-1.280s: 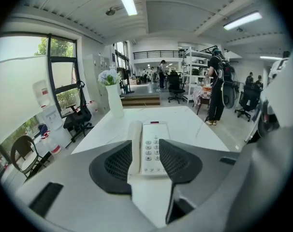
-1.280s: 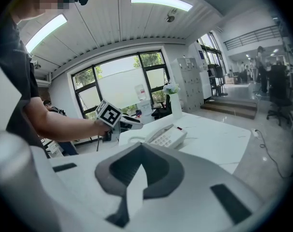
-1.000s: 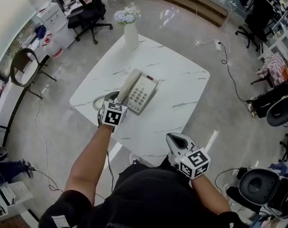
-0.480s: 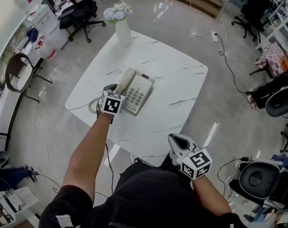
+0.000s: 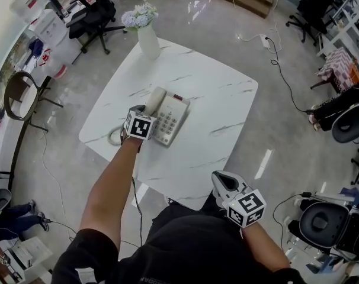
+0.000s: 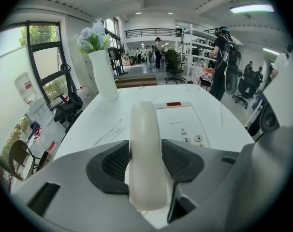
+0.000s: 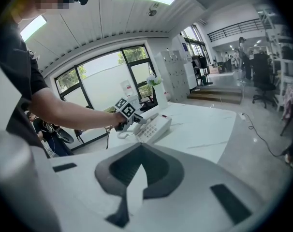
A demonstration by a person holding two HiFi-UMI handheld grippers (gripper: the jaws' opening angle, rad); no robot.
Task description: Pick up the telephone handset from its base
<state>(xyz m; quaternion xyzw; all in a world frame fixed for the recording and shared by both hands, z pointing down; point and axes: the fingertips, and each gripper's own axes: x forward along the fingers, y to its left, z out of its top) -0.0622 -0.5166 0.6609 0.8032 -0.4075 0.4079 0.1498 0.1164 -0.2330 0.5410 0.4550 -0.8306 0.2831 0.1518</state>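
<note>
Lying on its base (image 6: 181, 124) on the counter (image 5: 221, 117), the telephone handset (image 6: 145, 122) points lengthwise straight away from my left tongs (image 6: 145, 145), between their jaws, which have just been opening wide without gripping; my right tongs (image 7: 139, 147) hang closed, empty, well back.

The left arm (image 5: 111, 182) runs bare and nearly straight from the lower left of the head view up to mid-frame, wrist in line with the forearm. Its left claw (image 6: 145, 151) points forward and down. The jaws have just been opening and stand wide, one on each side of the handset (image 6: 145, 120). The right arm (image 5: 265, 247) is bent and kept close to the body at the lower right. The right claw (image 5: 220, 178) points up-frame and slightly down, with its jaw tips together and nothing between them.
</note>
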